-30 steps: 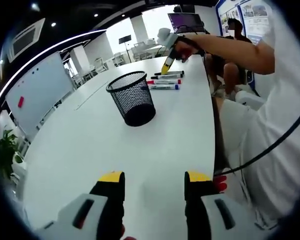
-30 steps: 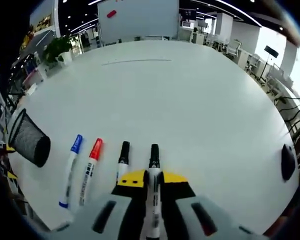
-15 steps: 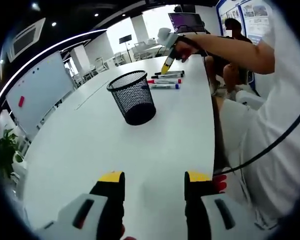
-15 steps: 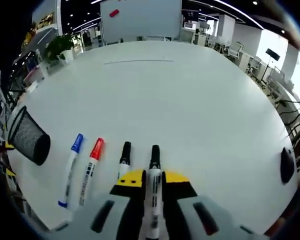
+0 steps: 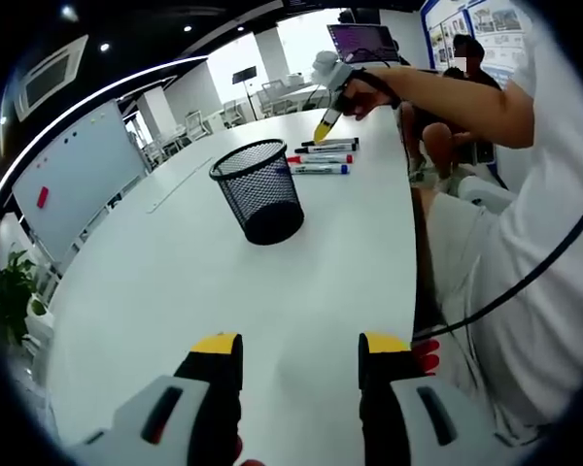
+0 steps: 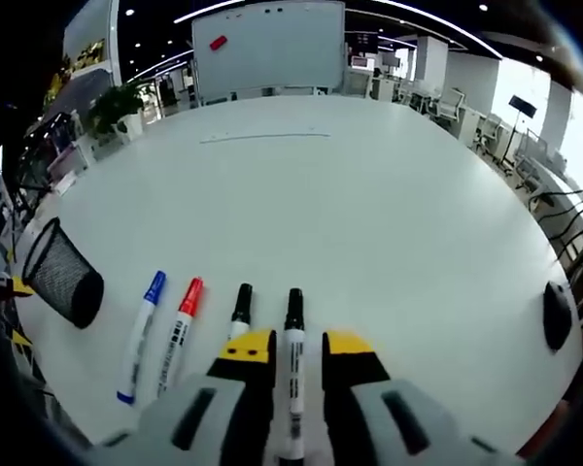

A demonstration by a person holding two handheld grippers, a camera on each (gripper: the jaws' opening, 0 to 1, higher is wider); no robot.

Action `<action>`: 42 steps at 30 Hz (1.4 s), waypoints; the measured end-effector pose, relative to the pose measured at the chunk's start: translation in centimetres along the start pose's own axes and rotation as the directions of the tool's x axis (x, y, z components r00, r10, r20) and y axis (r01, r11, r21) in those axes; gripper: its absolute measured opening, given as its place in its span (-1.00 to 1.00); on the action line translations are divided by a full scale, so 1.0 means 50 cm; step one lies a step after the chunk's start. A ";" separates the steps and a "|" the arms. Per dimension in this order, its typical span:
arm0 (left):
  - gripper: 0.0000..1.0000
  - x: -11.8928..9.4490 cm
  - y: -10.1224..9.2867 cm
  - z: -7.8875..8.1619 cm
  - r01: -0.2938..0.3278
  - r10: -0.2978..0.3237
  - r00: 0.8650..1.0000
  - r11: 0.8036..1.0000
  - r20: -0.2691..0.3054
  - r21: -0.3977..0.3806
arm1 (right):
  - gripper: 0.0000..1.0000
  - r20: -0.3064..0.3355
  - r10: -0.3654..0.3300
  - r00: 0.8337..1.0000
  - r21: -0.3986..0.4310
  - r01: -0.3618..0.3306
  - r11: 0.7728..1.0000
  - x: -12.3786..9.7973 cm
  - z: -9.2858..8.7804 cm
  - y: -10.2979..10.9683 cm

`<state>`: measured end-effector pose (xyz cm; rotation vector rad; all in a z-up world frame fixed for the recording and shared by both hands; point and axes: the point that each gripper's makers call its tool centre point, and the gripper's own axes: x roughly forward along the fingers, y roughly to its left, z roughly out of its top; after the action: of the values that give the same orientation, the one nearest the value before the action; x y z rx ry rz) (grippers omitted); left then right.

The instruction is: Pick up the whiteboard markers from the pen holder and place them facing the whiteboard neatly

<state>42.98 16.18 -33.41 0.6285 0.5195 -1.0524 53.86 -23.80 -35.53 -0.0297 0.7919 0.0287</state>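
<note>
Your left hand-held gripper (image 5: 299, 361) idles open above the tabletop (image 5: 175, 282), clear of the holder (image 5: 258, 190). Your right hand-held gripper (image 6: 291, 351) has its jaws spread around the last marker (image 6: 292, 374), laid capped-end toward the whiteboard (image 6: 269, 46), parallel to three others near the tabletop's edge.

In the left gripper view, the white worktop (image 5: 175, 282) is bare from the bottom of the frame up to the black mesh pen holder (image 5: 258, 191), which stands in the middle. A gripper could pass it on the left or the right. Behind the holder, near the top, four markers (image 5: 323, 155) lie in a row, and the right tongs (image 5: 325, 126) hang just over them. A person's arm (image 5: 447, 92) reaches across the upper right.

In the right gripper view, the markers (image 6: 189, 320) lie side by side at the lower left. The holder (image 6: 63, 277) sits at the far left, a little apart. Past the marker tips the worktop (image 6: 369, 204) is open to the whiteboard (image 6: 267, 44) at the top. A dark thing (image 6: 557, 316) sits at the right edge.
</note>
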 end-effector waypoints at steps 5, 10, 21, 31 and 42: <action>-0.01 0.008 0.000 0.001 -0.005 0.005 1.000 1.000 -0.006 -0.009 | -0.61 0.095 -0.016 0.995 0.059 0.011 0.998 -0.018 0.024 -0.018; -0.01 0.010 -0.007 0.011 0.003 -0.003 1.000 1.000 -0.001 -0.003 | -0.55 0.147 -0.004 0.989 0.078 -0.008 0.997 -0.038 0.032 -0.024; -0.01 0.016 -0.010 0.024 -0.009 0.009 1.000 1.000 0.002 -0.030 | -0.38 0.194 0.053 0.980 -0.026 -0.048 0.998 -0.066 0.031 -0.003; -0.01 0.022 -0.004 0.019 -0.030 0.029 1.000 0.998 -0.012 -0.058 | -0.30 0.200 0.091 0.976 -0.135 -0.064 0.989 -0.096 0.012 0.033; 0.01 0.031 0.001 0.009 -0.057 0.054 0.998 0.996 -0.040 -0.068 | -0.27 0.213 0.131 0.968 -0.185 -0.092 0.978 -0.131 0.001 0.044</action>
<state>43.72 14.90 -34.10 0.5999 0.5664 -0.9673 49.21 -21.72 -30.89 -0.1450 0.5622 0.2052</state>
